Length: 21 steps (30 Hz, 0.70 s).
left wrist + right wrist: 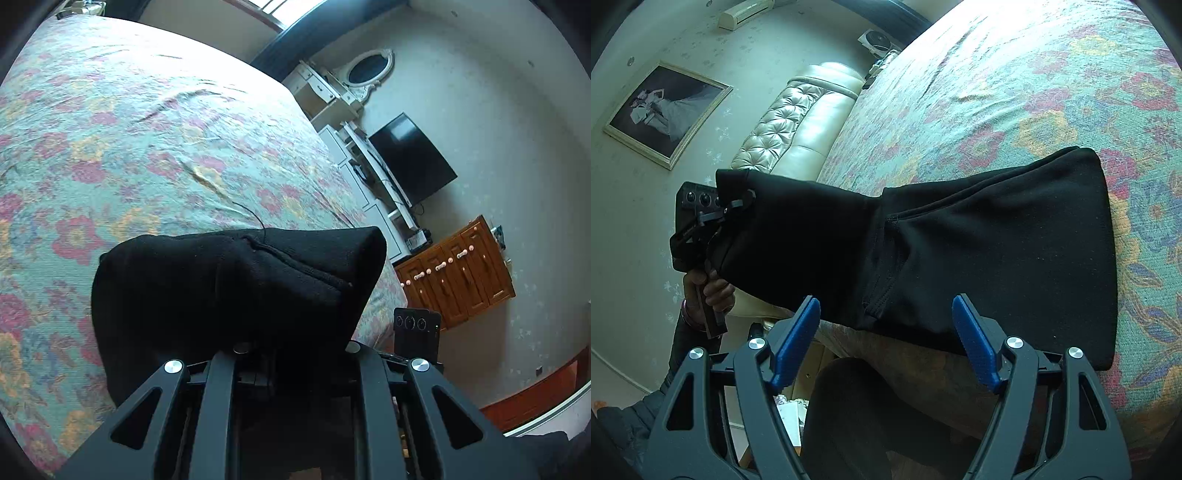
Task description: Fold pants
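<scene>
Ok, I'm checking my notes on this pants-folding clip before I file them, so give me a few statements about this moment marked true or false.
1. The left gripper is clamped on the black pants. True.
2. The right gripper is closed on the pants. False: its blue pads stand apart with no cloth pinched between them.
3. Part of the pants lies on the floral bedspread. True.
4. The pants are light blue denim. False: they are black.
5. The whole garment lies flat on the bed. False: the end in the left gripper is lifted off the bed.
</scene>
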### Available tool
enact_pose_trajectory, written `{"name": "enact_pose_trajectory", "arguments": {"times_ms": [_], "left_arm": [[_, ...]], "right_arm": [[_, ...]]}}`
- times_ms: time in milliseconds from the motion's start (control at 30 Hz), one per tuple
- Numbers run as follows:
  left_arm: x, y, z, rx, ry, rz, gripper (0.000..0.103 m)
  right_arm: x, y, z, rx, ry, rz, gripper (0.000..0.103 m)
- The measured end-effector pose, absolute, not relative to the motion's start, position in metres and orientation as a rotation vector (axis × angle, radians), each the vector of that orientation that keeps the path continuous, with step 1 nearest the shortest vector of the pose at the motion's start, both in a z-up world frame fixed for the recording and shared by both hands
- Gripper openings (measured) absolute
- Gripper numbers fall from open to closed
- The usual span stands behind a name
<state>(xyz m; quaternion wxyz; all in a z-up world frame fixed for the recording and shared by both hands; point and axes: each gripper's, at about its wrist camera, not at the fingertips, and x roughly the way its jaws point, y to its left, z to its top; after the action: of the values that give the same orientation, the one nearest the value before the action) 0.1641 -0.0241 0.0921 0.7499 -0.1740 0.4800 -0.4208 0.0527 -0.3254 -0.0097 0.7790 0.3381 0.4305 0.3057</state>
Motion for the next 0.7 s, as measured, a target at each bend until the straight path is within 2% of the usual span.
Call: {"name": "enact_pose_trajectory", "arguments": {"times_ms": [200,367,467,600,667,700], "left_arm": [[0.165,-0.134,0.042,-0.195,1.139,-0.913,0.015],[0.173,-0.182,-0.018,-0.138,1.246,-0.854,0.018],[0.176,-0.191,-0.036,-0.185,1.290,-0.830,0.034],[0.175,-0.202,-0.028,-0.187,1.270,-0.827,0.040],[0.171,-0.207,-0.016,-0.185,1.248,-0.866,0.050],[0.168,-0.208,-0.010,-0.202,1.232,-0.907,0.052]], "right_arm": [[0.040,-0.351,-0.017,0.768,0.922,0.649,0.074],[0.035,-0.370,-0.029,0.832,0.917,0.647,0.074],[0.038,-0.376,-0.031,0.865,0.908,0.650,0.074],[0.038,-0.381,-0.035,0.892,0.904,0.646,0.077],[0.037,-0.384,-0.037,0.892,0.905,0.638,0.079],[0.038,-0.383,-0.038,0.894,0.908,0.638,0.079]]}}
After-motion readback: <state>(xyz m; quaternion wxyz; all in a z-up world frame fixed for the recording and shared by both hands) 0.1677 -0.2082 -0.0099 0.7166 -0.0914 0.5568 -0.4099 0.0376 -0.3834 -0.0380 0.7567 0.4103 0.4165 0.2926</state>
